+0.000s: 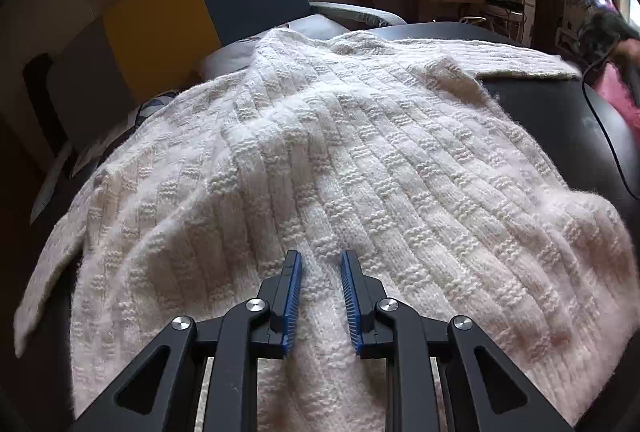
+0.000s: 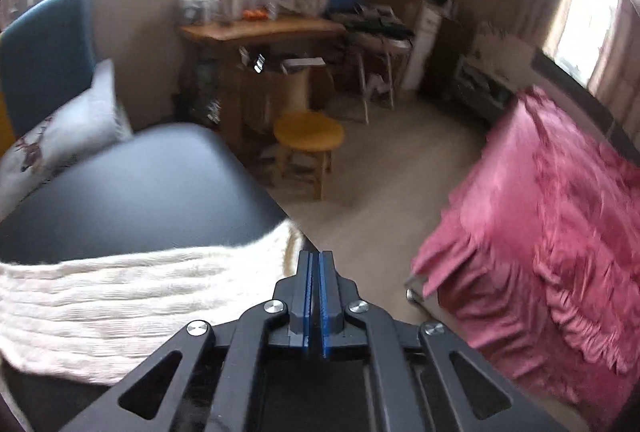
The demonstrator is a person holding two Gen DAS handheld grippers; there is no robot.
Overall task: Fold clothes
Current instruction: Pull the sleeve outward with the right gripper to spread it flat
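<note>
Cream knit sweater (image 1: 320, 160) lies spread, rumpled, over dark bench (image 1: 560, 112), one sleeve end at far bench corner. Left hand-held gripper (image 1: 320, 264) narrowly parted just over hem, gripping nothing. Right hand-held gripper (image 2: 316, 264) closed, empty, beside sleeve. Risk: loose knit snags on ribbed pads; sweater's overhanging edge drags it off bench.

The left gripper (image 1: 320, 258), jaws parted, hovers over the cream knitted sweater (image 1: 320, 152).

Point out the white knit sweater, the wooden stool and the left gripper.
white knit sweater (image 1: 320, 152): left wrist view, middle of the spread knit.
wooden stool (image 2: 309, 131): right wrist view, round seat top.
left gripper (image 1: 321, 264): left wrist view, gap between its open fingertips.
</note>
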